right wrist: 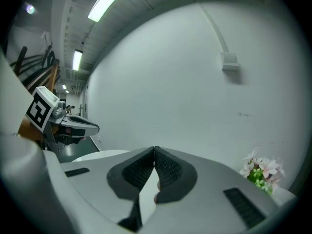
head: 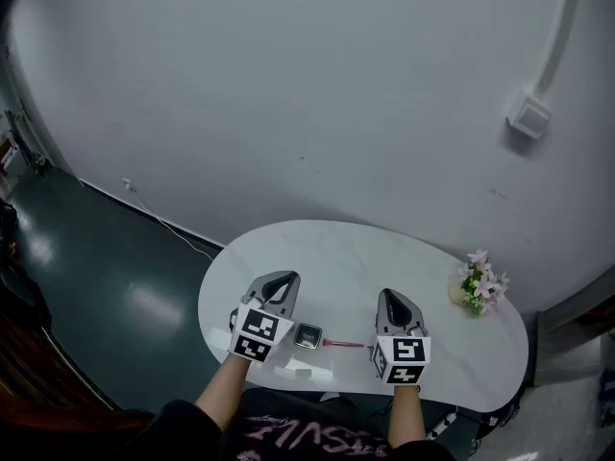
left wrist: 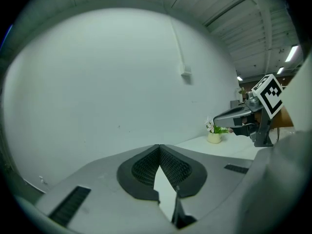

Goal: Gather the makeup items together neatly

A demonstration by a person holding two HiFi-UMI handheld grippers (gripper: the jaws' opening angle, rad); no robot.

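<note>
On the white oval table (head: 336,257) near its front edge lie a small dark square compact (head: 307,335) and a thin pink stick (head: 343,343) just right of it. My left gripper (head: 281,279) hovers left of the compact, its jaws shut with nothing between them. My right gripper (head: 393,299) hovers right of the pink stick, also shut and empty. In the left gripper view the pads (left wrist: 146,167) meet at their tips, and the right gripper (left wrist: 229,117) shows at the right. In the right gripper view the pads (right wrist: 168,169) also touch, with the left gripper (right wrist: 90,127) at the left.
A small pot of pink flowers (head: 478,285) stands at the table's right end, seen also as the flowers (left wrist: 213,133) and the flowers (right wrist: 262,172) in the gripper views. A grey wall rises behind the table, with a white box (head: 529,116) on it. Dark floor lies to the left.
</note>
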